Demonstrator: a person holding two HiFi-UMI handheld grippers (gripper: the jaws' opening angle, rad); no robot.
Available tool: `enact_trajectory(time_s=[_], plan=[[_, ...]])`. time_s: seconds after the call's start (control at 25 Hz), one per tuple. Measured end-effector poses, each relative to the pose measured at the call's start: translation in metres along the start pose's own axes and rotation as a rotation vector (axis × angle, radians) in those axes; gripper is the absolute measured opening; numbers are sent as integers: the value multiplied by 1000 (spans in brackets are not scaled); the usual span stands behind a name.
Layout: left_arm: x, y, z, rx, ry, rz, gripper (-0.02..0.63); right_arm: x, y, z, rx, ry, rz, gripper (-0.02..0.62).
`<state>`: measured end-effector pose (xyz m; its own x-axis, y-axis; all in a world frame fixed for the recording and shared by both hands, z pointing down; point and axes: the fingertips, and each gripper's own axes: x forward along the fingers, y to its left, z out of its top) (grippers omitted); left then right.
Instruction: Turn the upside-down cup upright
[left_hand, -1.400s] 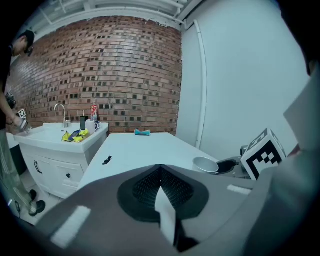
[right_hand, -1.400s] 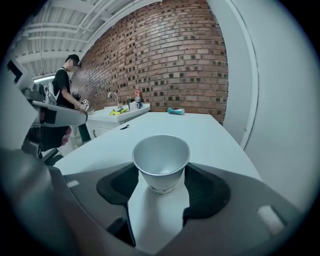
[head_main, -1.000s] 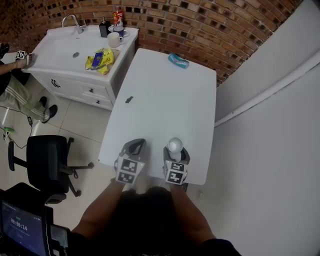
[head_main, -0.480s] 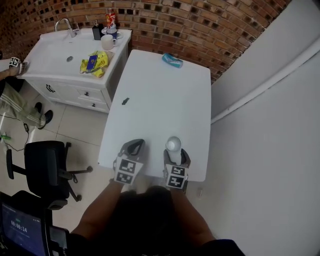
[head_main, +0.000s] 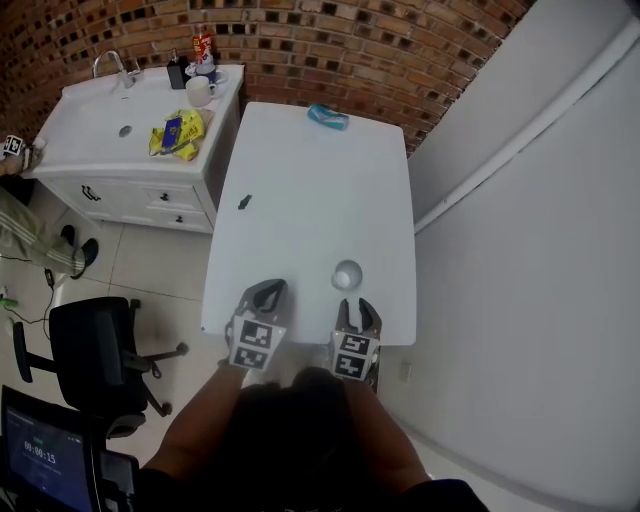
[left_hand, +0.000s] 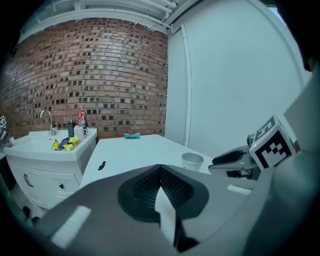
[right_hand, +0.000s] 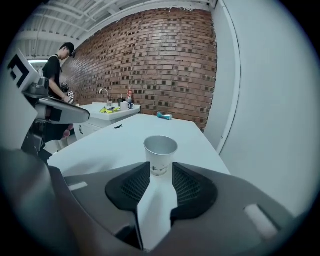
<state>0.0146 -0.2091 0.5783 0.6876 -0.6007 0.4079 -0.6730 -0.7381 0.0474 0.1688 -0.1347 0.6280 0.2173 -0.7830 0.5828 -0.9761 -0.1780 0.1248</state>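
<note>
The white paper cup, held between the jaws of the right gripper a second ago and lying lengthwise along them half a second ago, now stands free on the white table, just ahead of that gripper's tips. The gripper has drawn back toward the near edge and no longer touches the cup. Its jaws are partly spread and closing, with nothing between them.

The cup is upright, with its long axis vertical, its open mouth up and its base flat on the table. A small print shows on the side facing the right gripper. It stands close to the table's near edge, right of the middle and short of the near right corner.

The left gripper hangs over the near edge to the cup's left, apart from it, with its jaw tips together and empty, much where it was a second ago. A blue object lies at the far edge, and a small dark item near the left edge.
</note>
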Motion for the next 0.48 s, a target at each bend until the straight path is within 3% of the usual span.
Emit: enact_trajectory(time_s=[0.2,0.48], plan=[[-9,-10,1,-14,6,0,-2,-19,-8,-1,-14,-7,-44,14],[-7,-13,4,41,0,-34,-2,-18,9,7,-22,-33,-7,11]])
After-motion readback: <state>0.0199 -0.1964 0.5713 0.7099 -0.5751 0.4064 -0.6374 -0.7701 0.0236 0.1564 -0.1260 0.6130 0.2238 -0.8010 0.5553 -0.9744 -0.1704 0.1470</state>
